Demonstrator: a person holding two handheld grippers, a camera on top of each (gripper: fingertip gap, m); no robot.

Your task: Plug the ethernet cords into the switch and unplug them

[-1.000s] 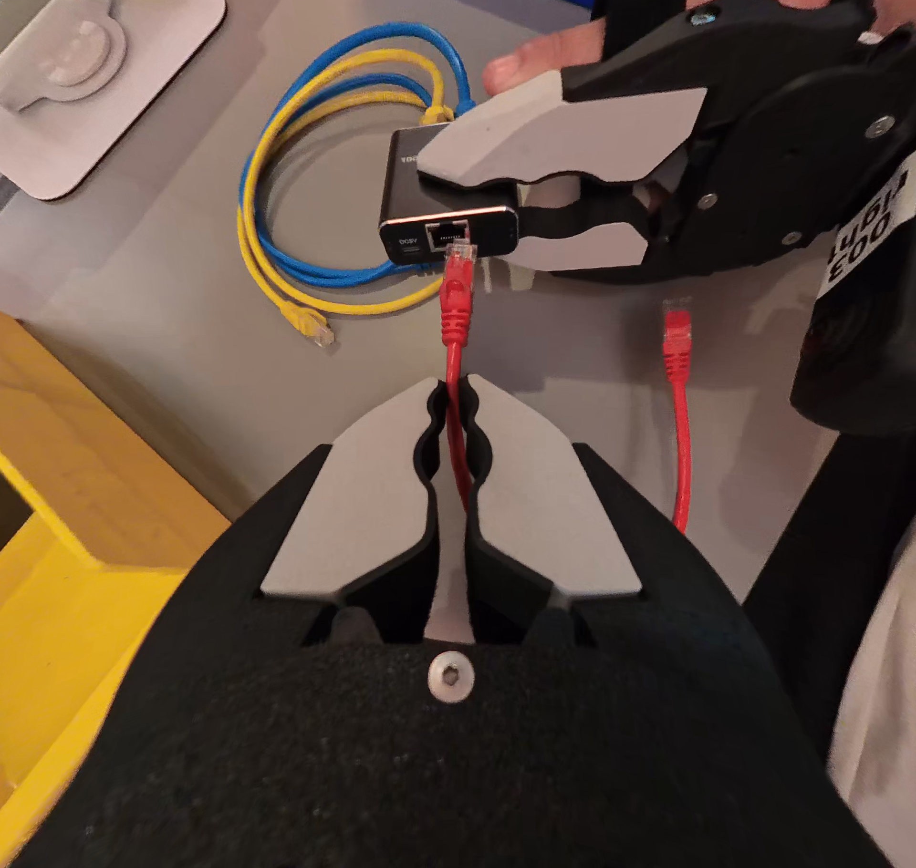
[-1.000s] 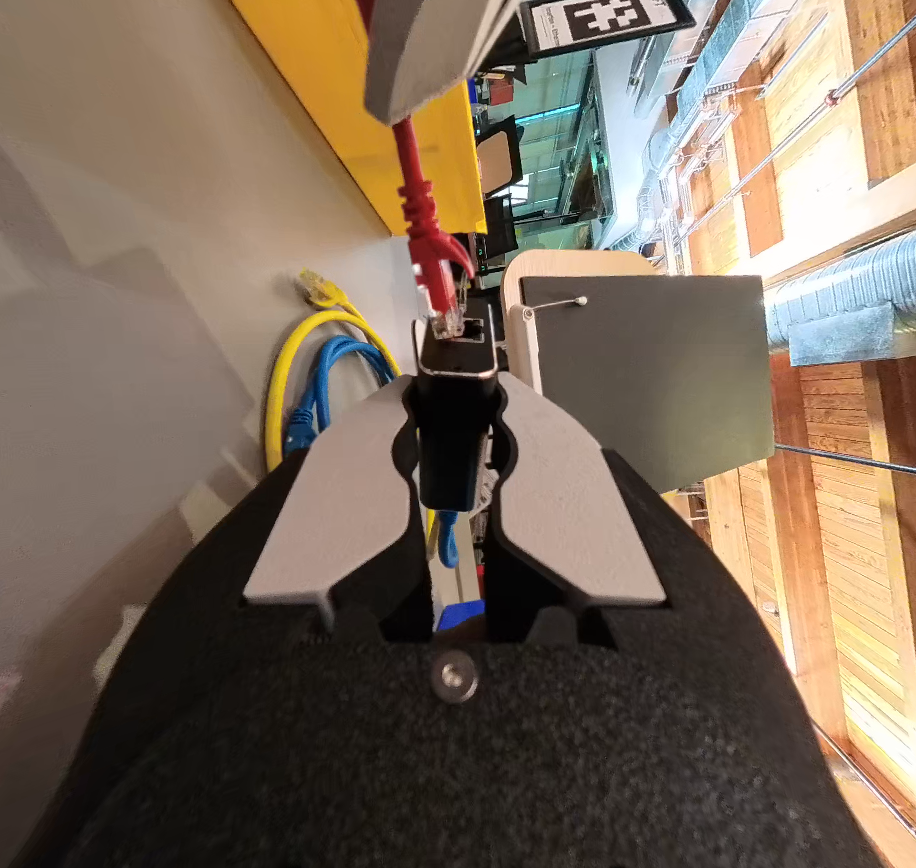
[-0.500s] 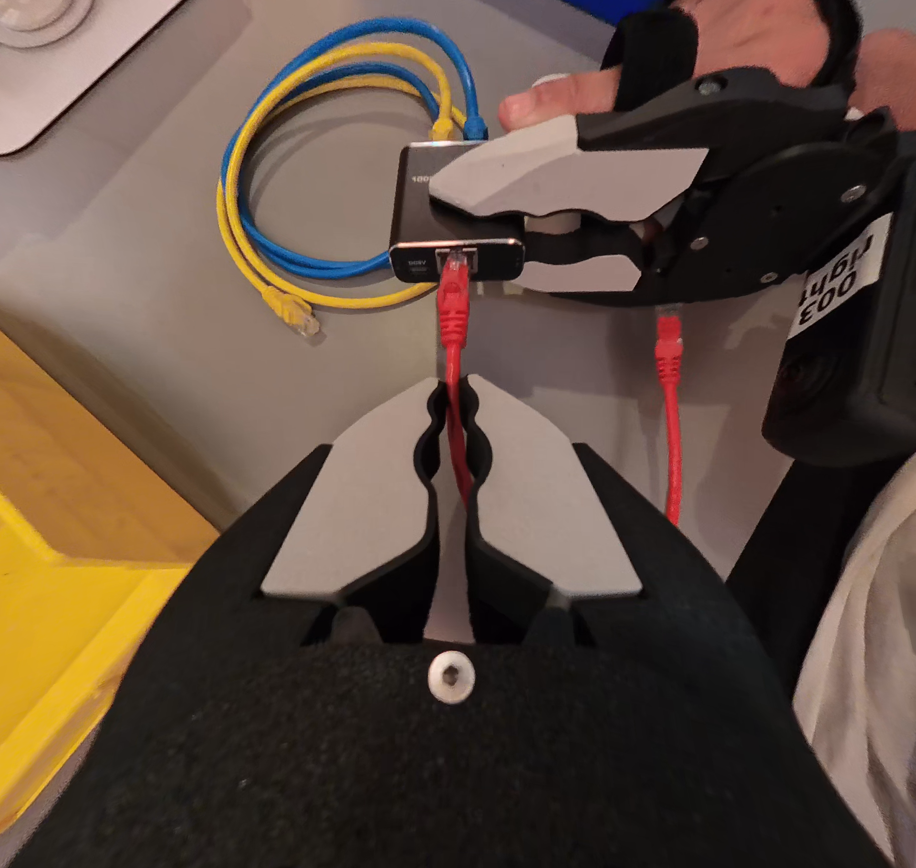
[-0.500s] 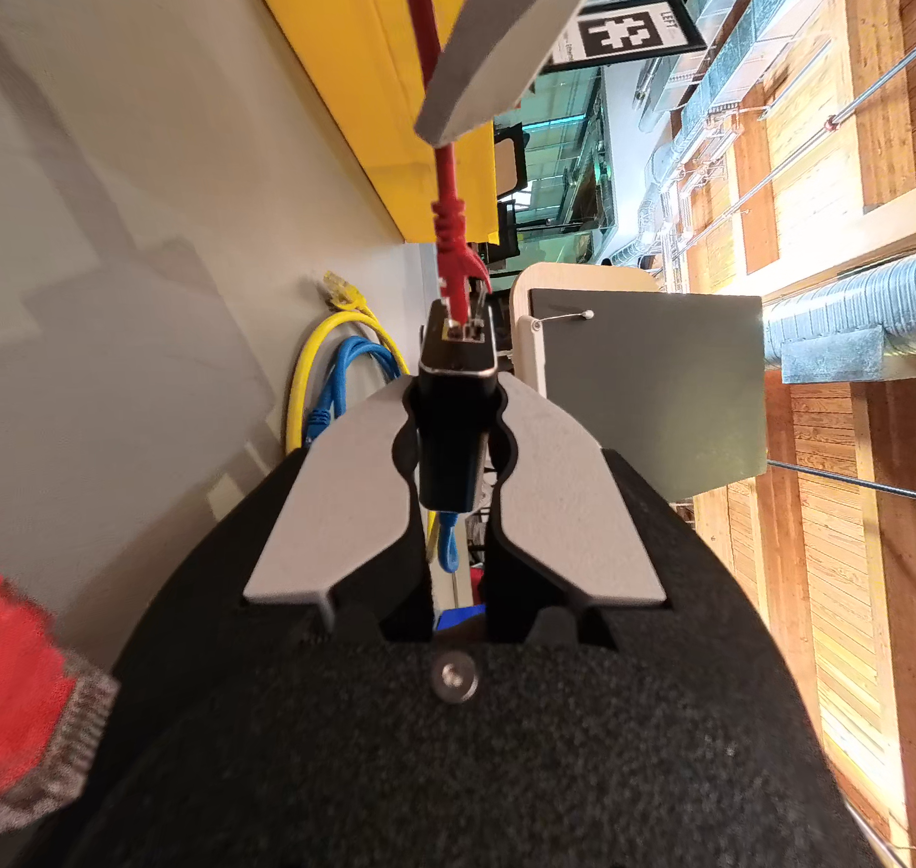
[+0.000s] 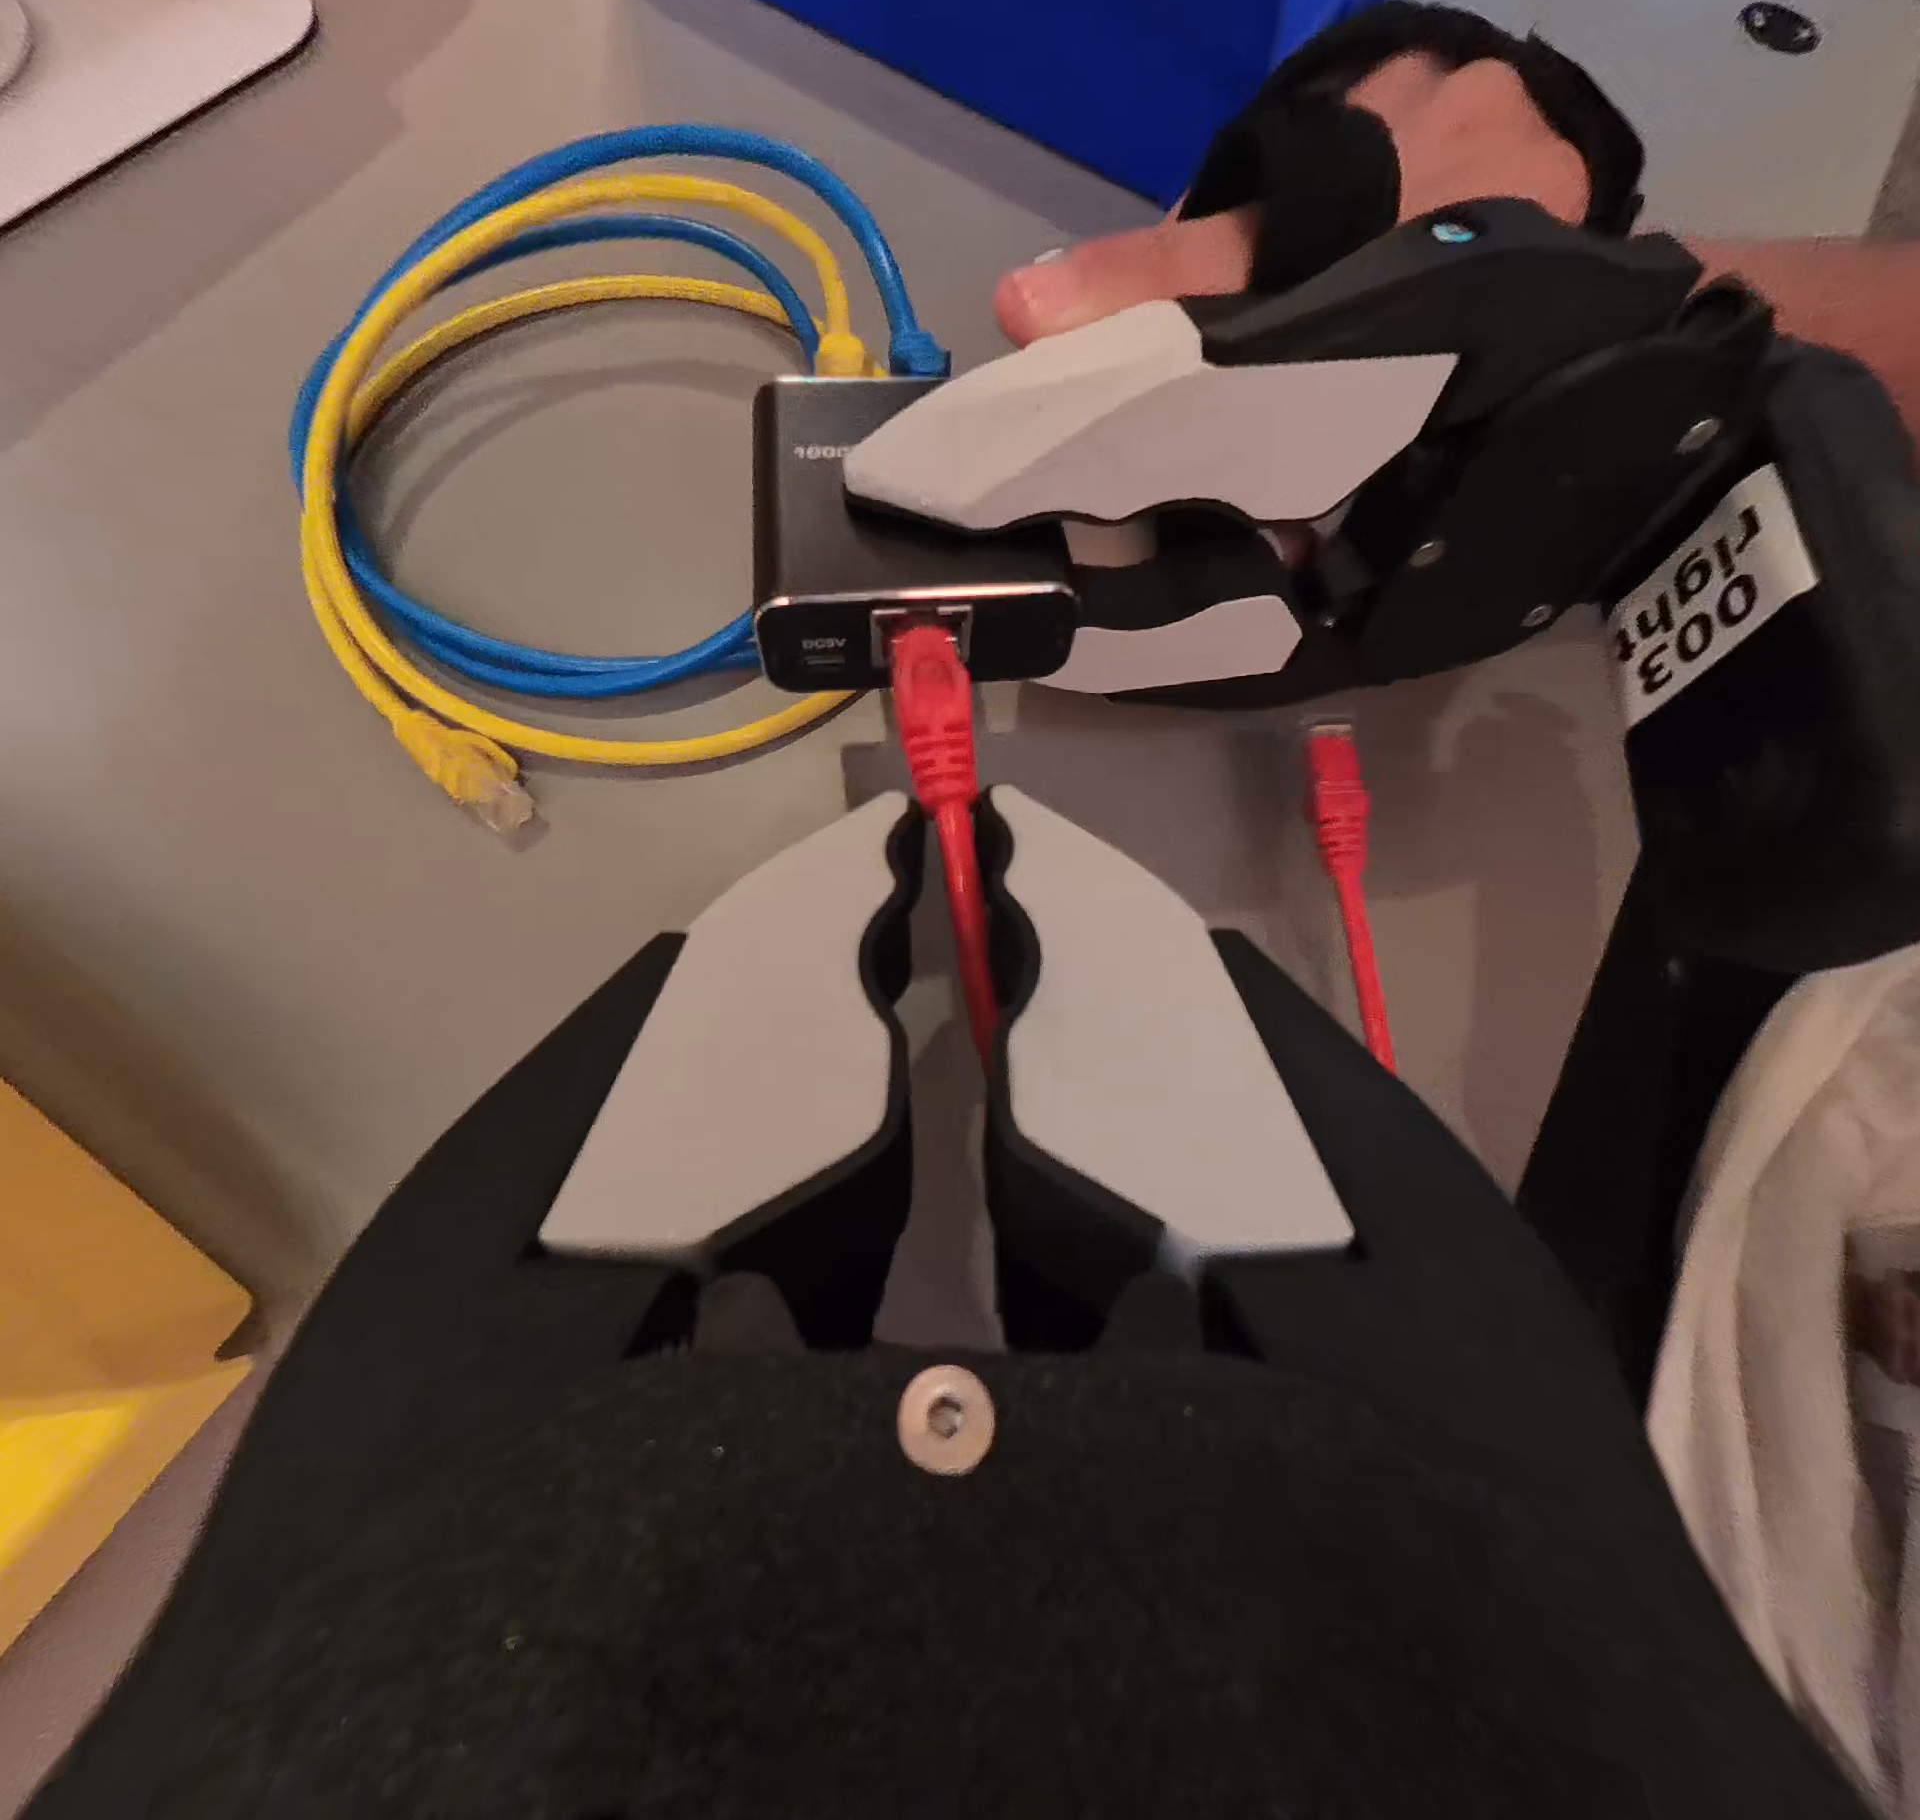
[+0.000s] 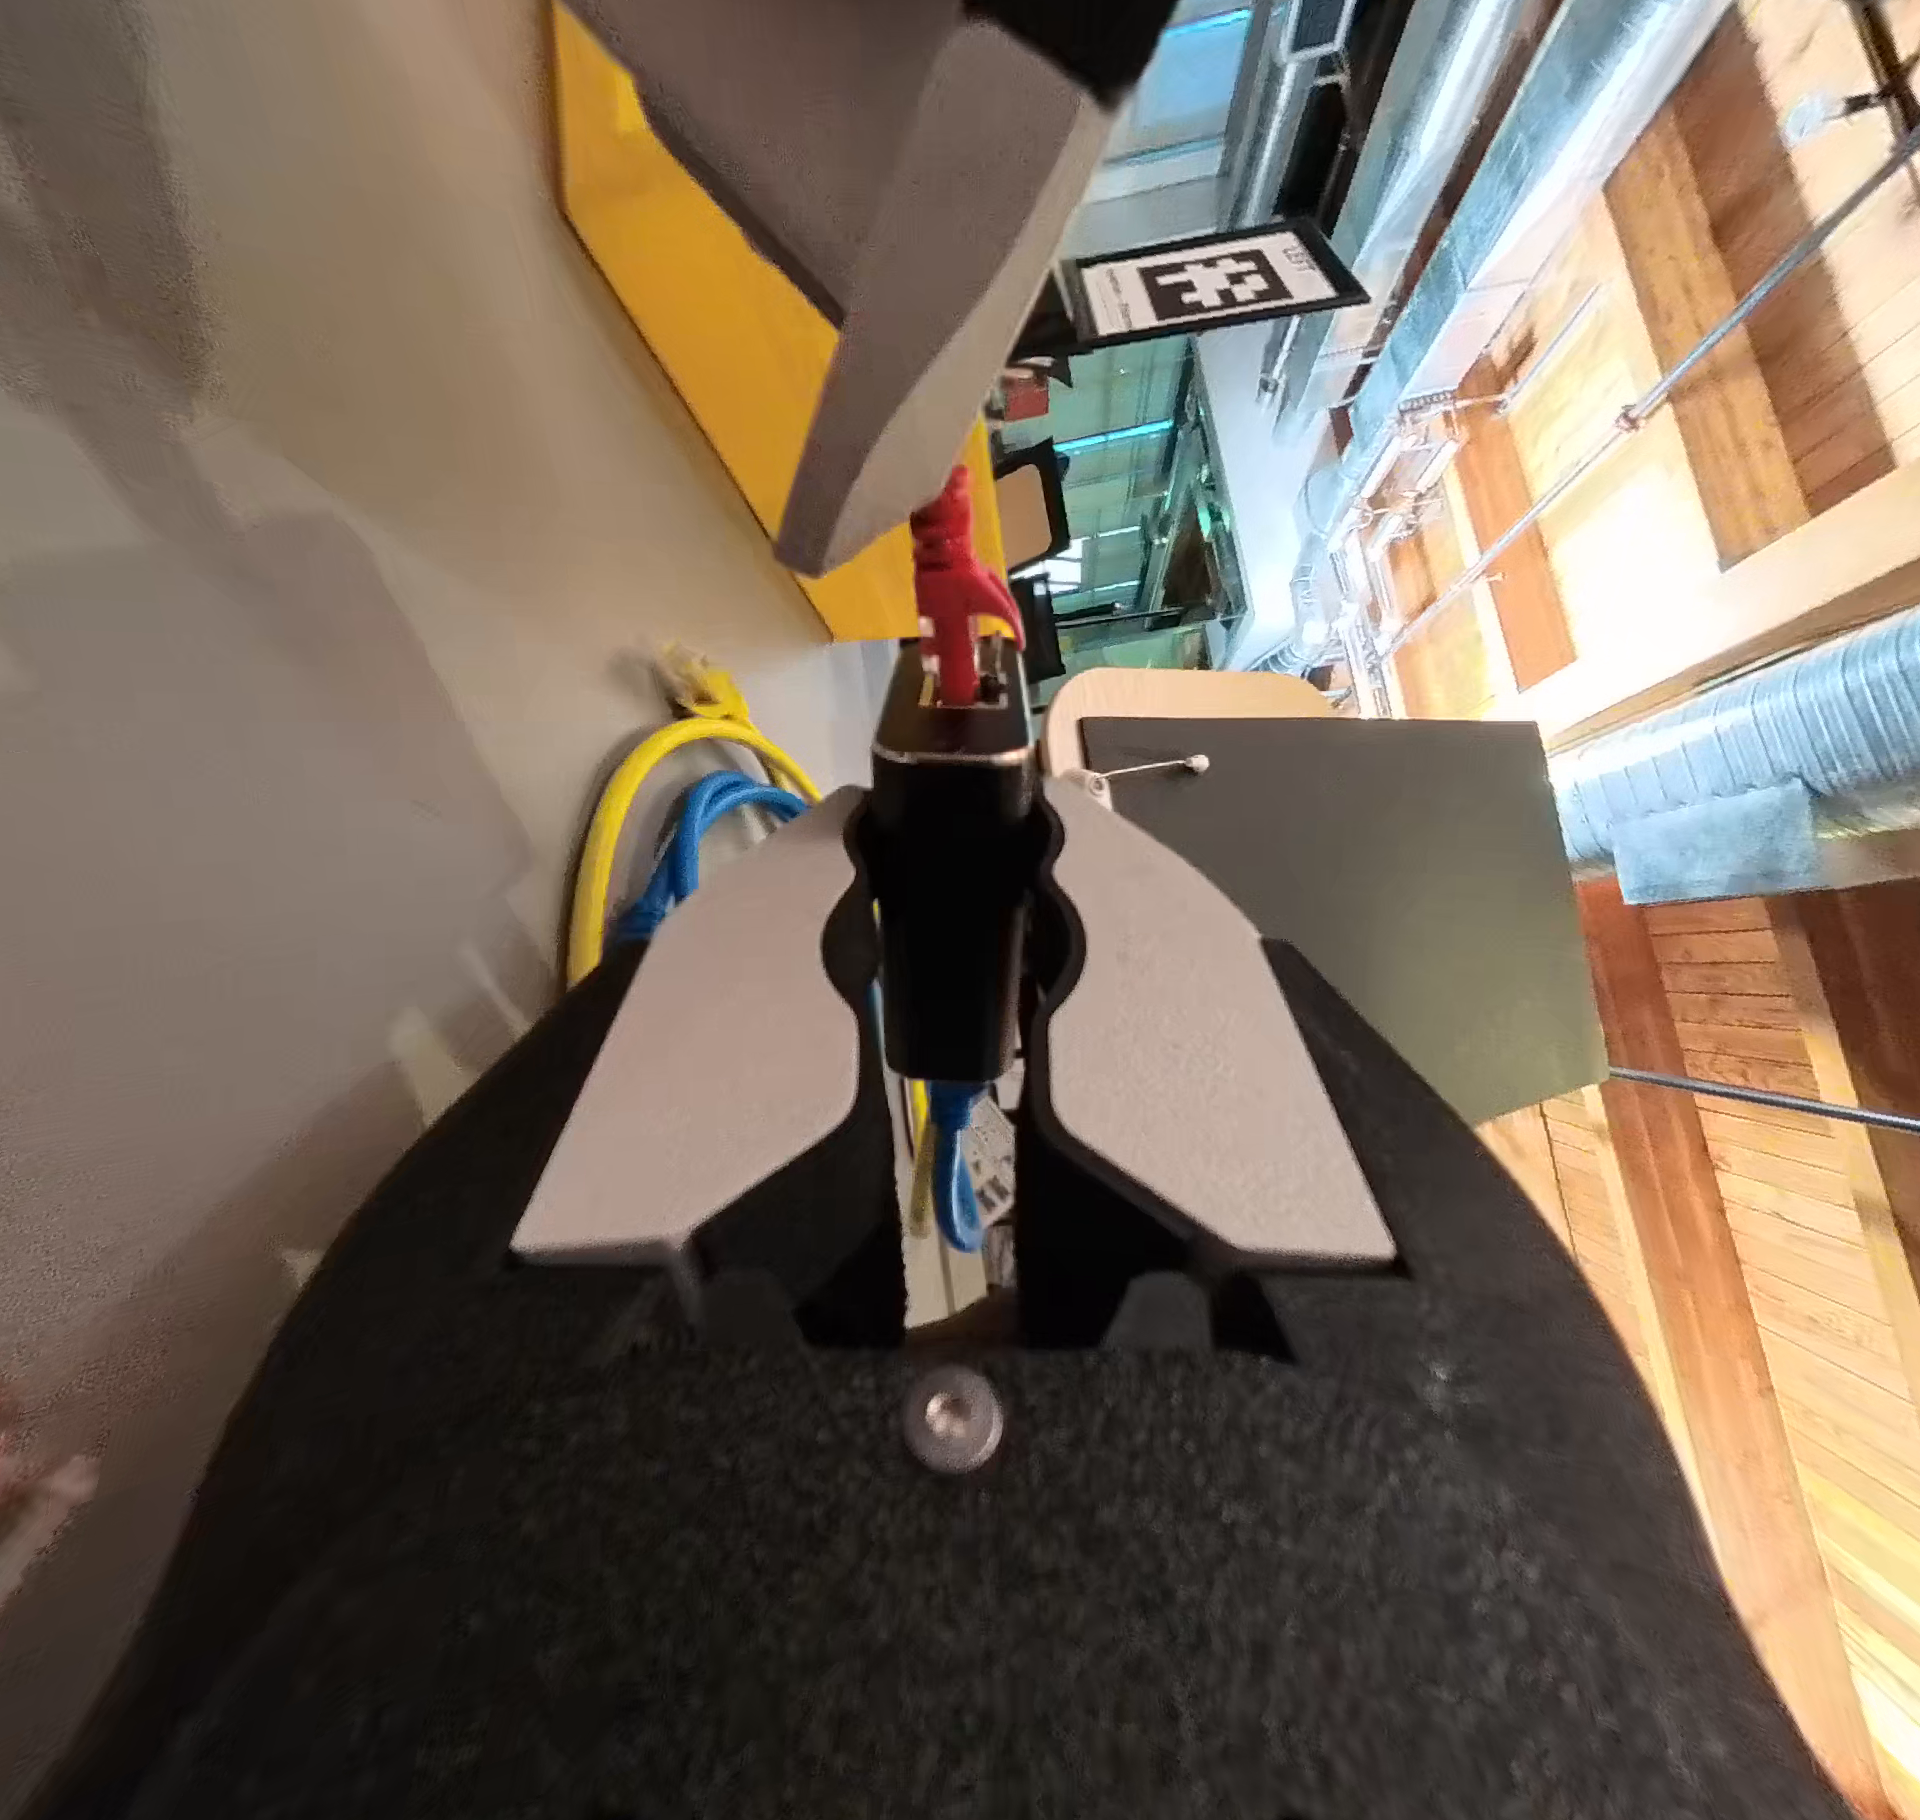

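A small black switch (image 5: 821, 513) is held just above the grey table by my right gripper (image 5: 966, 570), which is shut on it from the right. My left gripper (image 5: 945, 814) is shut on the red cord (image 5: 961, 929) just behind its plug. The red plug (image 5: 930, 674) sits in the switch's near port. The cord's other red plug (image 5: 1335, 794) lies on the table. Blue (image 5: 582, 669) and yellow (image 5: 353, 627) cords are plugged into the switch's far side. In the right wrist view my right gripper (image 6: 951, 814) clamps the switch (image 6: 951, 939), with the red plug (image 6: 951, 617) in its end.
A loose yellow plug (image 5: 473, 778) lies left of the switch. A blue bin (image 5: 987, 25) stands behind it, a yellow bin (image 5: 94, 1303) at the near left, and a white stand base (image 5: 135, 35) at the far left. A person's hand (image 5: 1122, 274) holds the right gripper. Some 5 cm of space lies between my two pairs of fingers. Left tips and right tips are each some 40 cm from the white stand base (image 5: 135, 35).
The red plug went from just outside the port into it. My left gripper has moved closer to the switch. The right gripper has kept its hold.
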